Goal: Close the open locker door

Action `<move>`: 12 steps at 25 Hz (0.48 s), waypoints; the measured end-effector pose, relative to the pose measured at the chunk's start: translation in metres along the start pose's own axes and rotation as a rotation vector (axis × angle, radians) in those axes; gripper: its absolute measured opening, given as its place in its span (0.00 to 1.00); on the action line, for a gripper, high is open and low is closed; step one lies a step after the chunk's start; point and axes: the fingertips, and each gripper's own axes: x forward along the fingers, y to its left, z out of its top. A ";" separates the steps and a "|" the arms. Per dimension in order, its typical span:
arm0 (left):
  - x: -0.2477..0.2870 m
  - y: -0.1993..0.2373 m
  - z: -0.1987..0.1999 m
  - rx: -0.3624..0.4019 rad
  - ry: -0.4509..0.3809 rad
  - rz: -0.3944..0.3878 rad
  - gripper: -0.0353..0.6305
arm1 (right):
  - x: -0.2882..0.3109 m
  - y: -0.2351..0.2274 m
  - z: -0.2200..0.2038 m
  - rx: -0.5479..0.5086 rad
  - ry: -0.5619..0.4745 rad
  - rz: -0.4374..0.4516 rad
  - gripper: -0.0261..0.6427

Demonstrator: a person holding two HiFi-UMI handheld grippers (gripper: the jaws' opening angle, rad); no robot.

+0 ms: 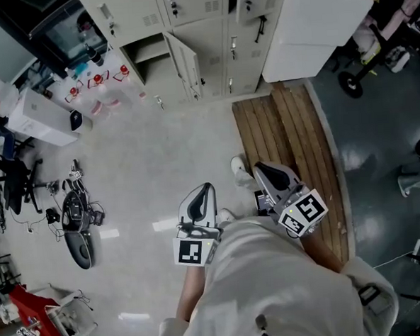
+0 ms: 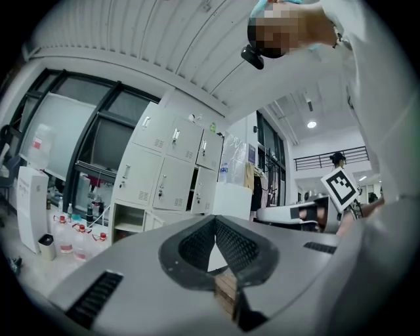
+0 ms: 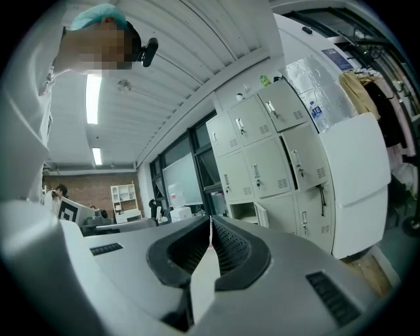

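A bank of cream lockers (image 1: 186, 16) stands along the far wall. One bottom-row compartment (image 1: 150, 61) is open, and its door (image 1: 184, 64) swings out toward me. In the right gripper view the open compartment (image 3: 241, 211) and its door (image 3: 262, 214) show just beyond the jaws. The left gripper view has the same open compartment (image 2: 129, 220) at left. My left gripper (image 1: 206, 190) and right gripper (image 1: 263, 169) are held side by side near my body, pointing at the lockers from well back. Both are shut with nothing between the jaws.
A big white cabinet (image 1: 315, 22) stands on a wooden pallet (image 1: 286, 131) at right. Several red-capped bottles (image 1: 95, 82) and a white box (image 1: 40, 117) sit left of the lockers. Black gear and cables (image 1: 75, 225) lie on the floor at left. A wheeled cart (image 1: 354, 80) is at far right.
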 end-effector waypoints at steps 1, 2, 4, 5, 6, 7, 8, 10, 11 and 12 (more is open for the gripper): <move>0.003 0.005 0.001 0.001 -0.010 0.014 0.06 | 0.006 -0.005 0.001 -0.003 -0.002 0.005 0.08; 0.007 0.011 0.001 -0.001 -0.007 0.030 0.06 | 0.013 -0.010 0.003 -0.005 -0.005 0.010 0.08; 0.015 0.024 -0.001 -0.008 0.022 0.064 0.06 | 0.029 -0.020 0.006 -0.007 -0.004 0.023 0.08; 0.019 0.031 -0.002 -0.014 0.032 0.080 0.06 | 0.037 -0.025 0.007 -0.008 0.000 0.031 0.08; 0.025 0.037 -0.001 -0.018 0.037 0.091 0.06 | 0.045 -0.030 0.008 -0.009 0.005 0.041 0.08; 0.033 0.042 0.000 -0.019 0.040 0.098 0.06 | 0.052 -0.035 0.009 -0.012 0.013 0.052 0.08; 0.041 0.048 -0.001 -0.016 0.043 0.103 0.06 | 0.060 -0.041 0.009 -0.016 0.022 0.062 0.08; 0.057 0.058 -0.005 -0.005 0.054 0.111 0.06 | 0.075 -0.056 0.008 -0.024 0.045 0.078 0.08; 0.066 0.063 -0.008 0.000 0.059 0.116 0.06 | 0.082 -0.064 0.007 -0.026 0.057 0.084 0.08; 0.076 0.068 -0.009 0.003 0.059 0.121 0.06 | 0.090 -0.073 0.008 -0.024 0.068 0.091 0.08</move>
